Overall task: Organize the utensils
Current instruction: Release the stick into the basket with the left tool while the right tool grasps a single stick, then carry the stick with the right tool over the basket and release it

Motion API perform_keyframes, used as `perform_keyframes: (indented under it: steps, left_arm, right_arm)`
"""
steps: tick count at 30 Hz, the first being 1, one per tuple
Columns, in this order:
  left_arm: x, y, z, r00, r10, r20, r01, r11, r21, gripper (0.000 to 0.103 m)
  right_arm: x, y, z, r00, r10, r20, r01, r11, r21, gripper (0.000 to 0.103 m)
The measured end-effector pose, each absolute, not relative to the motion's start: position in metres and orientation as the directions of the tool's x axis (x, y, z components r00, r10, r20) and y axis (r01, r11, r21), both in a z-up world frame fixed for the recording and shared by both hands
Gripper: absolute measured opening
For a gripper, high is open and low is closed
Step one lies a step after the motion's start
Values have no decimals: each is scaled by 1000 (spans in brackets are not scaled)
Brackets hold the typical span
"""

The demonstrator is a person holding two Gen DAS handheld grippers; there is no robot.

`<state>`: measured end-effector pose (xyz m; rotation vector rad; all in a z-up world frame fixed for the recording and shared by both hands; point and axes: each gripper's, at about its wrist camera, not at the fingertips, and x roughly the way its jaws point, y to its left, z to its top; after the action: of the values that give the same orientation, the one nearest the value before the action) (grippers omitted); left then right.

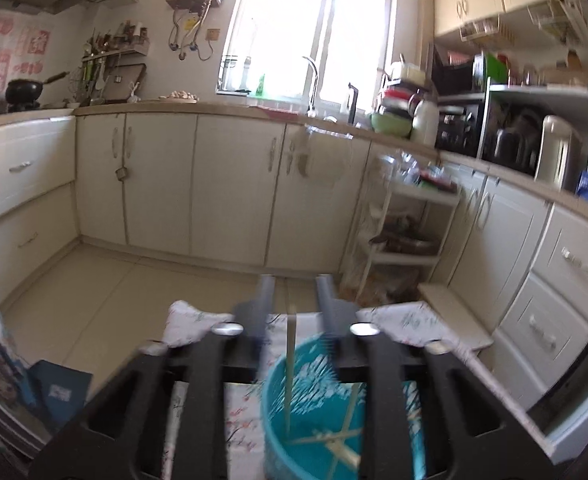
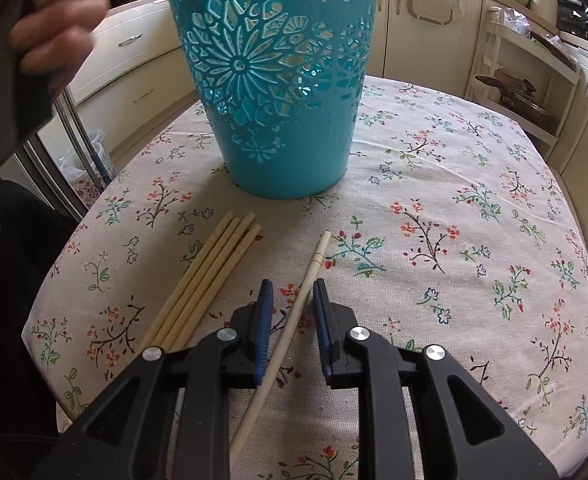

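A teal openwork basket (image 2: 281, 92) stands on the floral tablecloth (image 2: 454, 208). In the left wrist view I look down into the basket (image 1: 277, 408); several chopsticks lie in it, and one chopstick (image 1: 290, 364) stands upright between the jaws of my left gripper (image 1: 294, 292), which are apart above the rim. My right gripper (image 2: 292, 294) is open and low over the table, its jaws on either side of a single pale chopstick (image 2: 294, 320) without touching it. A bundle of several chopsticks (image 2: 205, 280) lies to its left.
Cream kitchen cabinets (image 1: 229, 184) line the walls, with a white shelf trolley (image 1: 406, 220) to the right. The person's hand (image 2: 53, 32) is at upper left in the right wrist view. The table edge curves close on the left (image 2: 41, 304).
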<state>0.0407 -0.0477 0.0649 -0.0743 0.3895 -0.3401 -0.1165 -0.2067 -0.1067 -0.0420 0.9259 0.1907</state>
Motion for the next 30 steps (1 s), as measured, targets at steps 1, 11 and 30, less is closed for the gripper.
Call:
perform_keyframes:
  steps: [1,11,30]
  left_arm:
    - [34,-47,63,877,-320,-358,300,947,-113,48]
    - [-21,-28,61,912,-274,-305,274,961,-42,63]
    - [-59,22,86,989,-115,-96,96,978,-186,69]
  right_arm:
    - [-117,-207,-106,585,146,-798,-180,983,48,21]
    - [-119,-199,-105,596,94,-797,-166,986,-8,7]
    - [-119,-265,83,991,26,131,-100,796,597,6]
